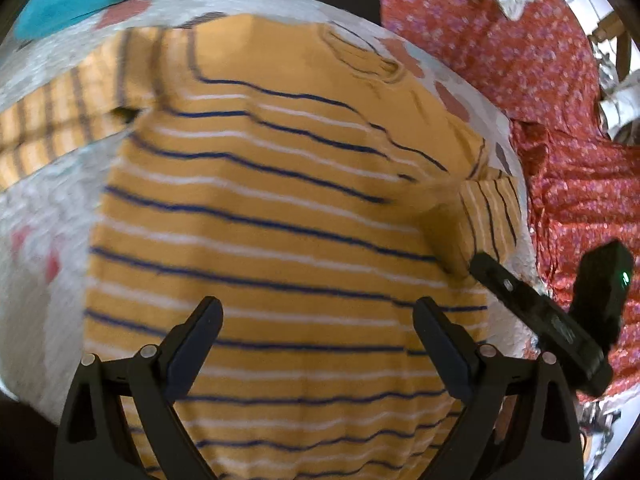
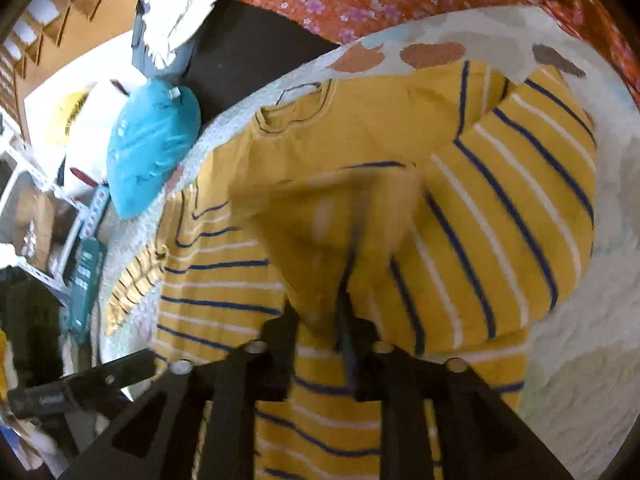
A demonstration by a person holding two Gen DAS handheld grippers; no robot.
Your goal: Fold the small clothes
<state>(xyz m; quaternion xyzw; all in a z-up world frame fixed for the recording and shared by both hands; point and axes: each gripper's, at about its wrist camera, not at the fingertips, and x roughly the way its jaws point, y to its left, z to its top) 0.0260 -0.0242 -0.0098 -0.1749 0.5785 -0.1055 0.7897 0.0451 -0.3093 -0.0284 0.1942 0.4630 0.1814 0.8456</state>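
A small yellow shirt [image 1: 272, 208] with navy and white stripes lies on a white patterned cloth [image 1: 36, 240]. My left gripper [image 1: 318, 312] is open and hovers over the shirt's lower body, empty. My right gripper [image 2: 320, 324] is shut on a fold of the shirt [image 2: 500, 220], its right side with the sleeve, and holds it lifted over the shirt's body. In the left wrist view the right gripper [image 1: 480, 264] shows at the right, at the raised sleeve [image 1: 480, 216]. The other sleeve [image 1: 52, 120] lies spread out to the left.
A red floral fabric [image 1: 560, 128] lies along the far side of the white cloth. A turquoise cushion [image 2: 152, 140] sits at the cloth's edge. Shelves, boxes and a power strip [image 2: 86, 276] stand beyond the table's left side.
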